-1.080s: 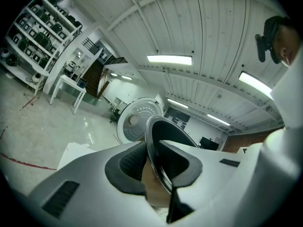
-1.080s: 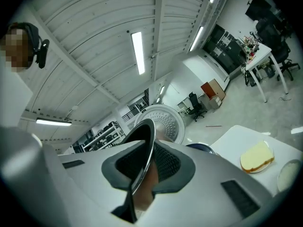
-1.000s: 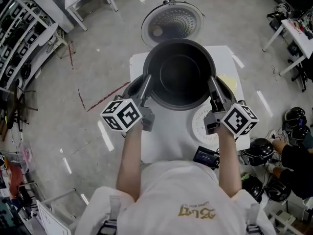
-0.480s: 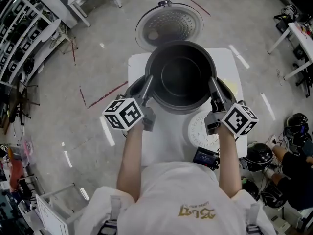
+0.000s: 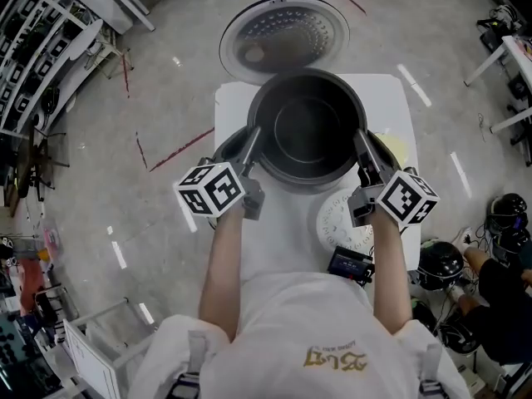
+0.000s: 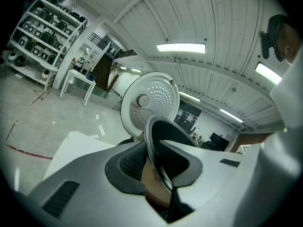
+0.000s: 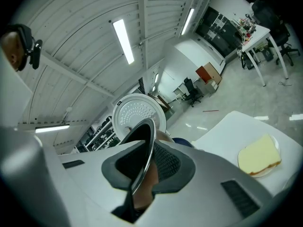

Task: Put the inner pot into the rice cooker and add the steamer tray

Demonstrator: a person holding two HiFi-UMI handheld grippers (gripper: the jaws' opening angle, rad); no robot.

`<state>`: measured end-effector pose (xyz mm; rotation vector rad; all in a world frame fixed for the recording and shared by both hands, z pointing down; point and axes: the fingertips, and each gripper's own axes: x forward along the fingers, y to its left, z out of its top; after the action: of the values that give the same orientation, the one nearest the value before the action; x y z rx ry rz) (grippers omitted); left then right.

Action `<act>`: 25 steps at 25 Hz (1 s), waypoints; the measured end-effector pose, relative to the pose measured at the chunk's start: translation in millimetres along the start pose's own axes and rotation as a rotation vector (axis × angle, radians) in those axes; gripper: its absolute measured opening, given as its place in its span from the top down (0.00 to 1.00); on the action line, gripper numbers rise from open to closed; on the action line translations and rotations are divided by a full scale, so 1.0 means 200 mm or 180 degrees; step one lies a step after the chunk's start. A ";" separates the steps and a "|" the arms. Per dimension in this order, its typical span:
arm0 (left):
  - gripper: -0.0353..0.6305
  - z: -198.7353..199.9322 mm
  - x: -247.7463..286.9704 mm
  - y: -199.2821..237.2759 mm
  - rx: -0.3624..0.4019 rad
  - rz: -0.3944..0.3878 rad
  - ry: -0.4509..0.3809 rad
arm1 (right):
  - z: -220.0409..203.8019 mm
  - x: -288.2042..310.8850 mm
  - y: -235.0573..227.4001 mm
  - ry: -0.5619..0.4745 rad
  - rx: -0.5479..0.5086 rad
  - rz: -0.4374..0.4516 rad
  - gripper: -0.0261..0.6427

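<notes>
A dark round inner pot (image 5: pixel 306 131) hangs over the rice cooker body (image 5: pixel 224 146), whose dark rim shows to the left and right of the pot. My left gripper (image 5: pixel 252 133) is shut on the pot's left rim (image 6: pixel 154 145). On the opposite rim (image 7: pixel 144 160) my right gripper (image 5: pixel 359 137) is shut. The cooker's lid (image 5: pixel 283 36) stands open behind, its perforated inner face showing. A white round steamer tray (image 5: pixel 342 223) lies flat on the table, just under my right gripper. The cooker's cavity is hidden by the pot.
The cooker stands on a small white table (image 5: pixel 274 239). A yellow pad on a plate (image 7: pixel 259 155) lies at the table's right edge, and a small black device (image 5: pixel 350 264) sits at its near edge. Shelves (image 5: pixel 41 48) stand far left; helmets (image 5: pixel 507 214) lie on the floor at right.
Both grippers have sunk a little with the pot between them, bringing it closer over the cooker. The grips on the rim look unchanged.
</notes>
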<state>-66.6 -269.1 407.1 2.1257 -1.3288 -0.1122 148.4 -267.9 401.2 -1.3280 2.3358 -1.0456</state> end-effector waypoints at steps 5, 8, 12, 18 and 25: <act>0.79 -0.06 0.05 0.06 -0.0006 0.0117 0.0110 | -0.05 0.05 -0.08 0.0201 0.0065 -0.0057 0.87; 0.79 -0.08 0.09 0.09 0.0008 0.0179 0.0178 | -0.07 0.09 -0.14 0.0322 0.0073 -0.0108 0.87; 0.79 -0.14 0.13 0.15 0.0057 0.0245 0.0291 | -0.13 0.13 -0.20 0.0504 0.0048 -0.0171 0.86; 0.77 -0.20 0.16 0.21 0.0372 0.0416 0.0515 | -0.20 0.17 -0.25 0.0759 -0.0286 -0.0290 0.84; 0.75 -0.25 0.19 0.24 0.0564 0.0535 0.0676 | -0.21 0.18 -0.27 0.0951 -0.0662 -0.0426 0.82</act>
<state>-66.0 -293.0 482.1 2.0900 -1.4254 0.3026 141.1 -295.0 473.0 -1.5121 2.6677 -1.1345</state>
